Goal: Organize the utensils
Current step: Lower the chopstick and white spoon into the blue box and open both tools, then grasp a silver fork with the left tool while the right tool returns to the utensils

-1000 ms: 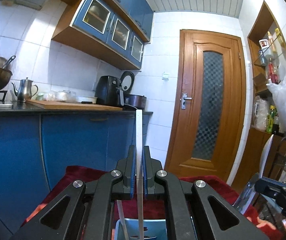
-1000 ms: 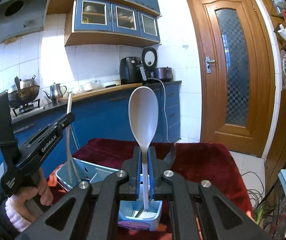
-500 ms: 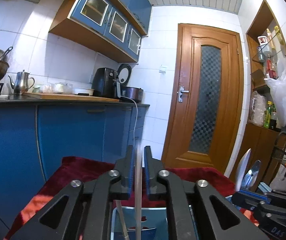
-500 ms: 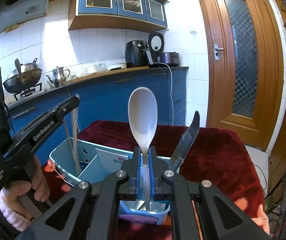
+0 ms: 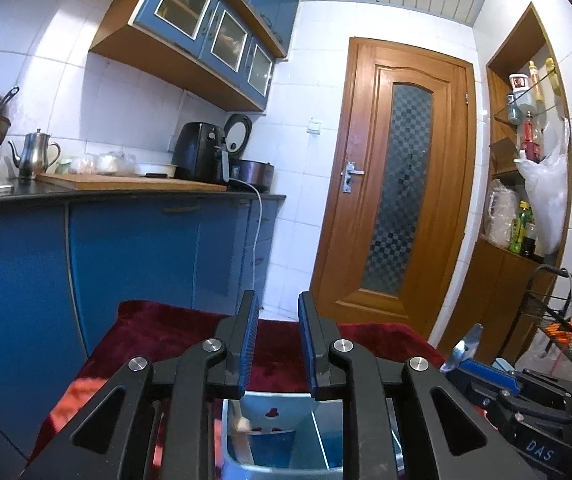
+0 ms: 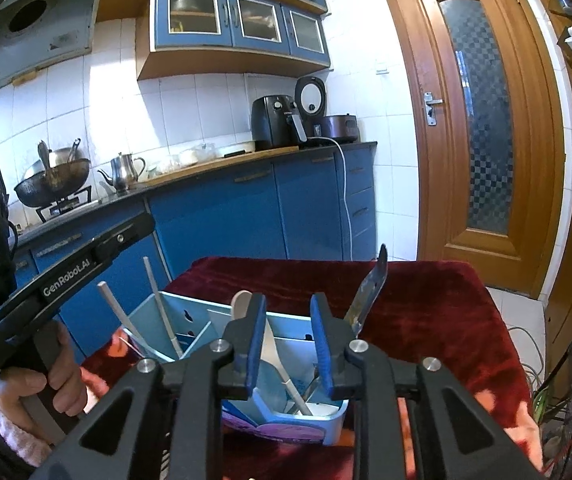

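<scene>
A light blue utensil holder (image 6: 205, 320) with several compartments stands on a table with a dark red cloth (image 6: 426, 304). My right gripper (image 6: 284, 320) is open and empty just above it. A white spoon (image 6: 273, 356) leans in the holder below the jaws, next to a metal knife (image 6: 370, 292). Two white chopsticks (image 6: 161, 320) stand in the holder's left compartment. My left gripper (image 5: 275, 332) is open and empty above the holder (image 5: 281, 440); its black body shows in the right wrist view (image 6: 69, 276).
Blue kitchen cabinets (image 5: 133, 248) with a dark counter run along the left wall. A wooden door (image 5: 398, 184) is ahead. A wooden shelf unit (image 5: 526, 160) with bottles and a wire rack (image 5: 558, 320) stand at the right.
Both grippers have opened. The chopstick left my left gripper and the white spoon left my right gripper; both now stand in the holder.
</scene>
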`<state>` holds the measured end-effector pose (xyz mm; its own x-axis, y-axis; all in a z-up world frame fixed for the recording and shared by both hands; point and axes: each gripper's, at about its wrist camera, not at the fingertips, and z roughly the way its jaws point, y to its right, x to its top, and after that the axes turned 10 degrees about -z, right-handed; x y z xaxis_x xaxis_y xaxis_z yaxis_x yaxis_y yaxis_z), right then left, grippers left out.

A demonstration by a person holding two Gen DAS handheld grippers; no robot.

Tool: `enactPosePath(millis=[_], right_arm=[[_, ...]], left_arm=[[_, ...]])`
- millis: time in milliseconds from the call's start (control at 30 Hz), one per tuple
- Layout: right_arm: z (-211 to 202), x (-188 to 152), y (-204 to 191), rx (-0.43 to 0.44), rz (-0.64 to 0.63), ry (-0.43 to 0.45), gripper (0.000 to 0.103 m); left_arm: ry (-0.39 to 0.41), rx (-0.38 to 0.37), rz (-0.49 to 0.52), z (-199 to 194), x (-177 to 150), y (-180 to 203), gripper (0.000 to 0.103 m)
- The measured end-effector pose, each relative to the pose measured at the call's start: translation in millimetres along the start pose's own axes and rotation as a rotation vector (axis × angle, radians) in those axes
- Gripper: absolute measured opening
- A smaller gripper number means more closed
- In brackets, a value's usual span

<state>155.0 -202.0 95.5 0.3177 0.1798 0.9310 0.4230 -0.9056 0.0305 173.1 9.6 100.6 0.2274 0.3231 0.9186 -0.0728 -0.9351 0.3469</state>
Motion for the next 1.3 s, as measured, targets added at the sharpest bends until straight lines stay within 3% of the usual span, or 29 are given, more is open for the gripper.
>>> enactPosePath(millis=[300, 700, 1033, 1300], right_arm=[[-30, 2, -8, 0.004, 0.018, 0.003, 0.026], [-72, -7, -22, 0.006, 0.035, -0.022, 0.026], [-85, -30, -32, -0.001, 0.051, -0.116, 0.026], [-76, -52, -33, 0.003, 0.049, -0.252, 0.026]], left_arm=[[-0.069, -0.021, -0.011, -33, 6, 3, 0.021], [-0.182, 0.005, 0.023, -81, -1, 4, 0.021], [-0.288, 0.048, 0.045, -100, -22, -10, 0.021], [-0.406, 0.082, 0.074, -98, -44, -22, 0.021]])
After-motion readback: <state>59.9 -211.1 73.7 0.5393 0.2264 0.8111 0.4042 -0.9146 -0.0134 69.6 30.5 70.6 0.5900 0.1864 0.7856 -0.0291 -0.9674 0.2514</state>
